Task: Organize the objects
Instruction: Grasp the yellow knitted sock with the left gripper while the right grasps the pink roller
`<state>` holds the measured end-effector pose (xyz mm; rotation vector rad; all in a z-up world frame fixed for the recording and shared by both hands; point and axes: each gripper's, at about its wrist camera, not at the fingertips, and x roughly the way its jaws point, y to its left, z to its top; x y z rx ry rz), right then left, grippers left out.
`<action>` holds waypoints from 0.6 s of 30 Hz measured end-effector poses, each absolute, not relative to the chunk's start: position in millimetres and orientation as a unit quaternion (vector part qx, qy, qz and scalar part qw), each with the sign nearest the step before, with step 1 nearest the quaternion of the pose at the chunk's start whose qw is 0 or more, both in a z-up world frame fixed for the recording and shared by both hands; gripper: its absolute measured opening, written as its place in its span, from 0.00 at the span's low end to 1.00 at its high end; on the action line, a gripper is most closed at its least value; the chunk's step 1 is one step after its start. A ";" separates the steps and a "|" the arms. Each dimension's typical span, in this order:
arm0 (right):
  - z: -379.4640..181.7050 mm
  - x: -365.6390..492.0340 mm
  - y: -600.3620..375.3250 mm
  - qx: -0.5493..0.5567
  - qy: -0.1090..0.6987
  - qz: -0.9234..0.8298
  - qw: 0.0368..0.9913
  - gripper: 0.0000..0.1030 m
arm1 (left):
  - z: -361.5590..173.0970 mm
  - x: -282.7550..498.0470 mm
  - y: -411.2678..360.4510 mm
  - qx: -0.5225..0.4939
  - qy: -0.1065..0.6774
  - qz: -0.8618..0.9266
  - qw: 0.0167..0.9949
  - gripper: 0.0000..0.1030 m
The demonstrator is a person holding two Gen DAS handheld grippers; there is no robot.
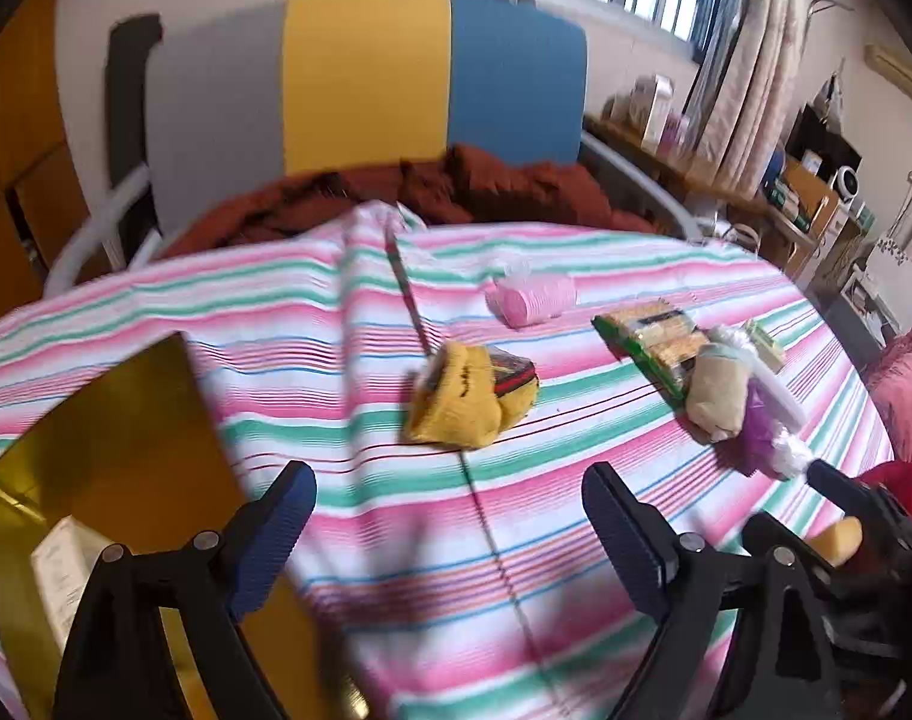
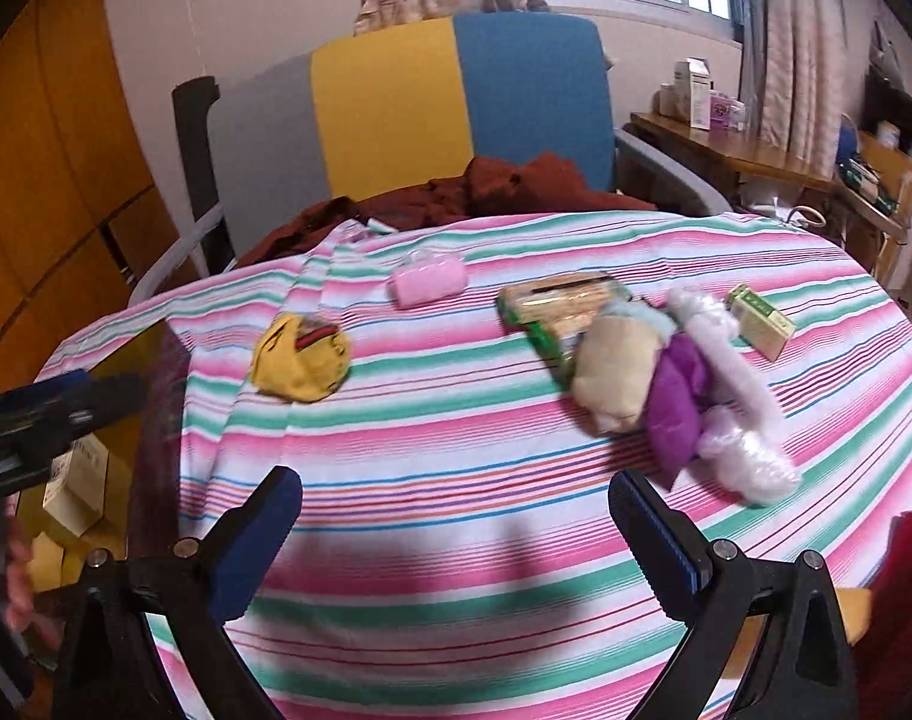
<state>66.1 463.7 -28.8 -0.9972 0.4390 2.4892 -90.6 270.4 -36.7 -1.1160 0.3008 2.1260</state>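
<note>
Several small items lie on a pink-and-green striped cloth (image 1: 312,324). A yellow sock bundle (image 1: 474,396) (image 2: 303,357) sits left of centre, a pink roll (image 1: 531,300) (image 2: 429,282) behind it. To the right are a green snack pack (image 1: 654,342) (image 2: 552,306), a beige bundle (image 1: 717,396) (image 2: 615,378), a purple pouch (image 1: 762,438) (image 2: 678,402), a white fluffy piece (image 2: 732,378) and a small green box (image 2: 759,318). My left gripper (image 1: 450,516) (image 2: 78,396) hangs open and empty, short of the yellow bundle. My right gripper (image 2: 456,510) (image 1: 840,492) is open over bare cloth.
A glossy gold box (image 1: 114,450) (image 2: 120,384) holding small cartons stands at the cloth's left edge. Behind is a chair (image 1: 366,78) with grey, yellow and blue panels and a rust-red cloth (image 1: 456,186). A wooden desk (image 2: 738,150) is at the right. A hand (image 2: 18,576) shows lower left.
</note>
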 end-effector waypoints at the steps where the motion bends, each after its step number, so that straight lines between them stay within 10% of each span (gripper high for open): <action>1: -27.0 66.4 466.8 -0.356 0.158 0.896 0.213 1.00 | -42.1 -95.3 279.4 -0.440 0.113 0.816 0.357 0.87; 13: 5.1 57.1 507.5 -0.334 0.143 0.903 0.228 1.00 | -104.4 -140.2 346.9 -0.474 0.152 0.808 0.315 0.87; 18: 8.4 27.5 525.8 -0.342 0.147 0.904 0.209 1.00 | -101.9 -137.7 331.9 -0.472 0.104 0.804 0.345 0.51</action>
